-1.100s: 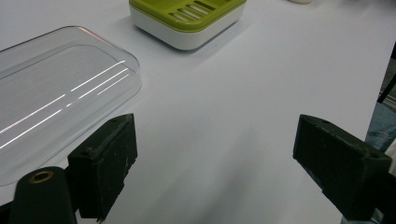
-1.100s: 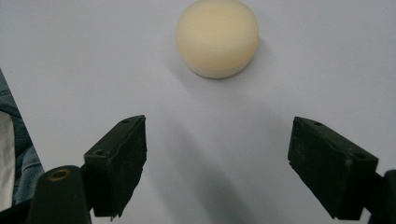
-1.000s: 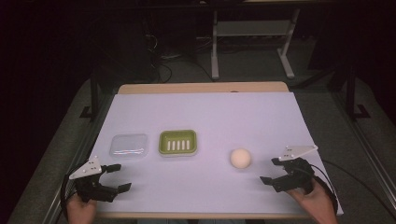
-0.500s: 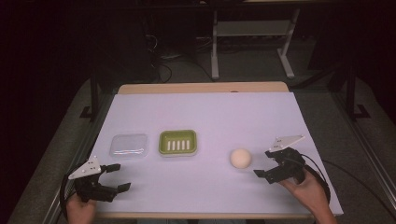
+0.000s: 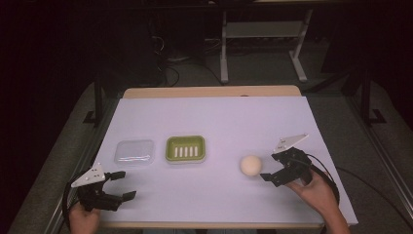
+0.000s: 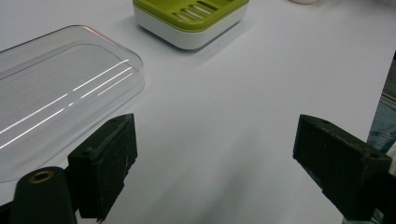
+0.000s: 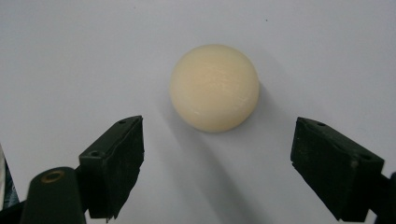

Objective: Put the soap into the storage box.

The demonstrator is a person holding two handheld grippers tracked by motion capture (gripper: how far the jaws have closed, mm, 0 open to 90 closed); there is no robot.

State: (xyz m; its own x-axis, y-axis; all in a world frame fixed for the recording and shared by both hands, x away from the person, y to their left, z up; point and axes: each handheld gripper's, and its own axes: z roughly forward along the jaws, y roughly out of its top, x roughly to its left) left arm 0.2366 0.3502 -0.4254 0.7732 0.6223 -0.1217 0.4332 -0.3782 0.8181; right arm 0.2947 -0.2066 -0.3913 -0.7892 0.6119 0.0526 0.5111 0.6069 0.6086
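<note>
A round cream soap (image 5: 251, 165) (image 7: 214, 87) lies on the white table right of centre. My right gripper (image 5: 269, 166) (image 7: 217, 161) is open just to its right, jaws pointing at it with a small gap left. A green soap dish (image 5: 185, 148) (image 6: 190, 18) with slots sits at mid table, and a clear plastic lid (image 5: 134, 151) (image 6: 56, 93) lies to its left. My left gripper (image 5: 124, 185) (image 6: 215, 163) rests open near the front left edge, below the lid, with nothing between its jaws.
The white table sheet (image 5: 219, 122) ends at a wooden strip at the back. A metal stand (image 5: 263, 44) and cables sit on the dark floor behind. Bare sheet stretches between the dish and the soap.
My right gripper has moved left and forward toward the soap, closing most of the gap. The left gripper has stayed put.
</note>
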